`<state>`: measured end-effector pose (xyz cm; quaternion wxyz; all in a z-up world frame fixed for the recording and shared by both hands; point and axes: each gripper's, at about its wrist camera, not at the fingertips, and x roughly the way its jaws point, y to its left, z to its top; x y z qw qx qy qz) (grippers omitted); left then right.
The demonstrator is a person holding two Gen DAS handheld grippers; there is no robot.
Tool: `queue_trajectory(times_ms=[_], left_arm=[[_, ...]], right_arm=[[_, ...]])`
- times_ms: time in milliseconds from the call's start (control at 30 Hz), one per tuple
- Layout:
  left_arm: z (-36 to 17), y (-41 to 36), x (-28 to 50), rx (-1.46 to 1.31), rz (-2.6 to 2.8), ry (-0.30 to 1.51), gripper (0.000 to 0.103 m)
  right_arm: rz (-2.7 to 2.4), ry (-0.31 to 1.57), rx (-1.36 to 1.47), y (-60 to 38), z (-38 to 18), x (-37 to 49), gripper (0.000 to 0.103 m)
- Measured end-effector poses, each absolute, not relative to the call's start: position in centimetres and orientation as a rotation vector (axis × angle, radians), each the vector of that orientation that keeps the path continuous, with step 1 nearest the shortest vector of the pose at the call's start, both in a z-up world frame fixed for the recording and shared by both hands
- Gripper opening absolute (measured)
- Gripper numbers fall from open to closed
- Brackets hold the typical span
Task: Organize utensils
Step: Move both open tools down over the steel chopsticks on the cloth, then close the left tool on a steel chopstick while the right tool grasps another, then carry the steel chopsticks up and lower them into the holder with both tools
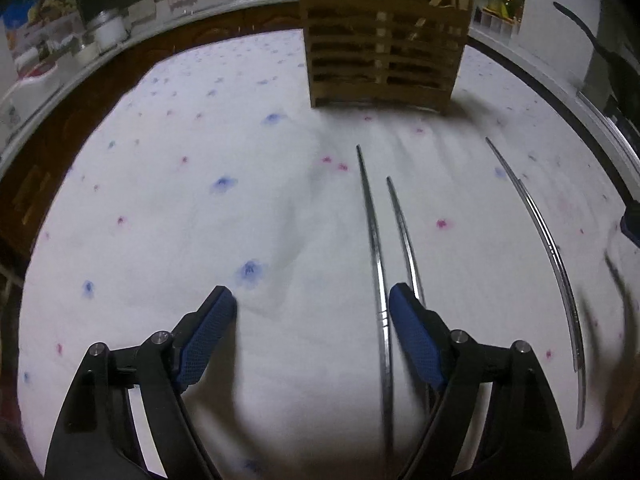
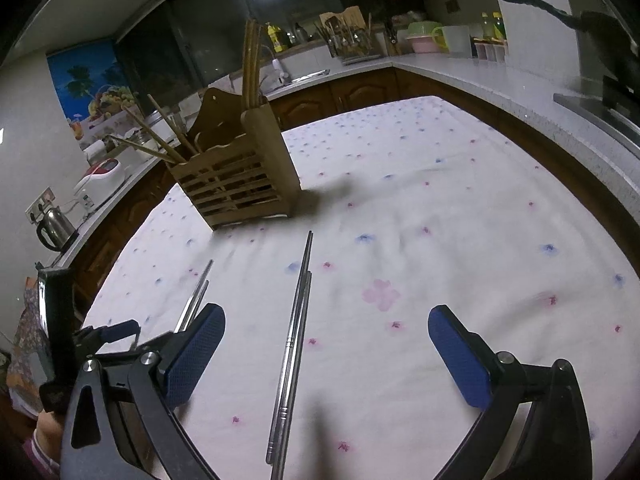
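Note:
Two pairs of metal chopsticks lie on the flowered white cloth (image 1: 160,200). In the left wrist view, my left gripper (image 1: 312,300) hangs open low over the cloth. One stick of the nearer pair (image 1: 376,260) lies just inside its right finger (image 1: 416,336), and the other stick (image 1: 402,228) runs under that finger. The second pair (image 1: 552,260) lies further right. In the right wrist view, my right gripper (image 2: 328,316) is open with that second pair (image 2: 296,340) between its fingers, untouched. The slatted wooden holder (image 1: 384,60) (image 2: 236,176) stands beyond, with wooden chopsticks (image 2: 252,64) in it.
The left tool's black body (image 2: 56,320) shows at the left of the right wrist view, beside the other metal pair (image 2: 196,300). A kitchen counter (image 2: 520,92) wraps round the table, with a kettle (image 2: 54,224) at the left and a dish rack (image 2: 352,44) at the back.

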<state>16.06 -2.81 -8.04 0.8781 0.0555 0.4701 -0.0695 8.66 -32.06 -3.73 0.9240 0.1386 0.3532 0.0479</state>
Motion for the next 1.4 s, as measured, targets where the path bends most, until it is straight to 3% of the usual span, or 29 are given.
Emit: queue_trajectory(times_ms=[100,200,267,400,467,733,833,900,967,1400], left_arm=[[-7.9,-2.5,16.4,0.107,-0.139,0.994,0.074],[-7.7,-2.9,17.2,0.107,-0.15,1.0,0.065],[-7.6,-3.6,18.0,0.113,-0.166,1.004,0.057],[-7.4,-4.9,19.5,0.114,-0.2,1.015,0.046],[-7.4,-5.3,20.4,0.113,-0.21,1.024,0.046],[-7.5,-6.2,23.4,0.123,-0.229,1.02,0.039],[-7.5,-6.2,24.1,0.123,-0.236,1.007,0.029],[-7.4,-6.5,24.3,0.137,-0.251,0.995,0.009],[-7.4,-6.7,24.3,0.151,-0.263,0.994,0.006],[-2.3,-2.3,20.8,-0.043,-0.321,0.906,0.004]], right_arm=[[0.097,0.737,0.289,-32.2,-4.1,9.0,0.099],[0.104,0.752,0.28,-32.0,-4.4,10.0,0.09],[0.106,0.765,0.262,-31.6,-4.5,11.0,0.074],[0.138,0.817,0.223,-30.4,-4.9,14.0,0.057],[0.156,0.85,0.2,-29.7,-5.5,15.7,0.047],[0.162,0.923,0.135,-27.8,-7.4,19.7,0.03],[0.155,0.926,0.101,-27.3,-7.5,20.3,0.02],[0.152,0.924,0.072,-26.8,-7.6,20.5,0.013],[0.149,0.917,0.045,-26.4,-7.7,20.4,0.007],[0.234,0.822,0.208,-27.9,-3.1,16.7,0.005]])
